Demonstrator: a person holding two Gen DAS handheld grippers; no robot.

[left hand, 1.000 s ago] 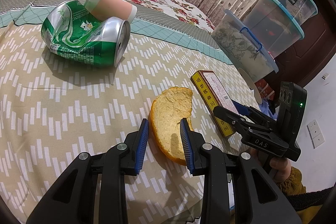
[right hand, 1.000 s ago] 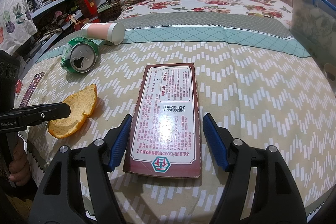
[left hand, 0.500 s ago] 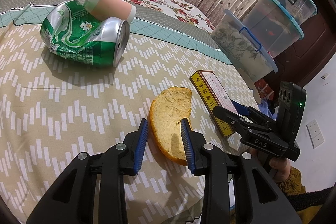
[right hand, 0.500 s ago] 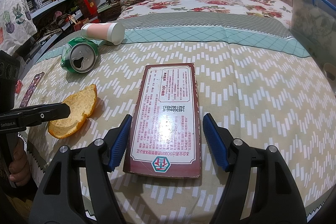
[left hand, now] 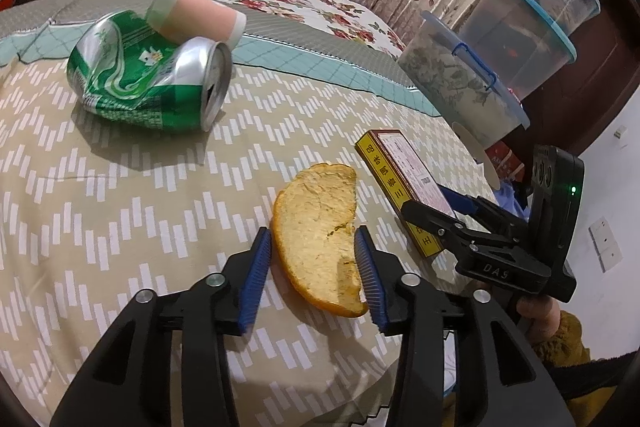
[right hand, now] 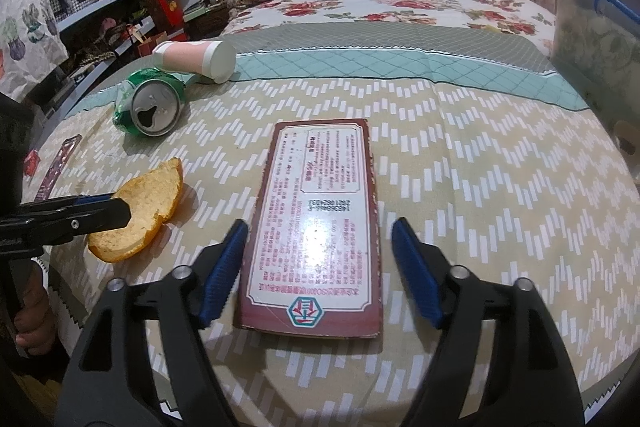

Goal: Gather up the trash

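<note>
Orange curved citrus peel [left hand: 320,239] lies on the chevron-patterned tablecloth [left hand: 120,207] between your left gripper [left hand: 314,269]'s parted fingers, long axis toward 12 o'clock. Your right gripper [right hand: 320,267] gapes around the flat maroon cardboard box [right hand: 316,223], lengthwise likewise, not yet pinched.

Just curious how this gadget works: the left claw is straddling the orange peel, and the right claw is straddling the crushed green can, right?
Not quite. The left claw does straddle the orange peel, but the right claw straddles the flat red box, as the right wrist view shows. The green can lies farther off.
</note>
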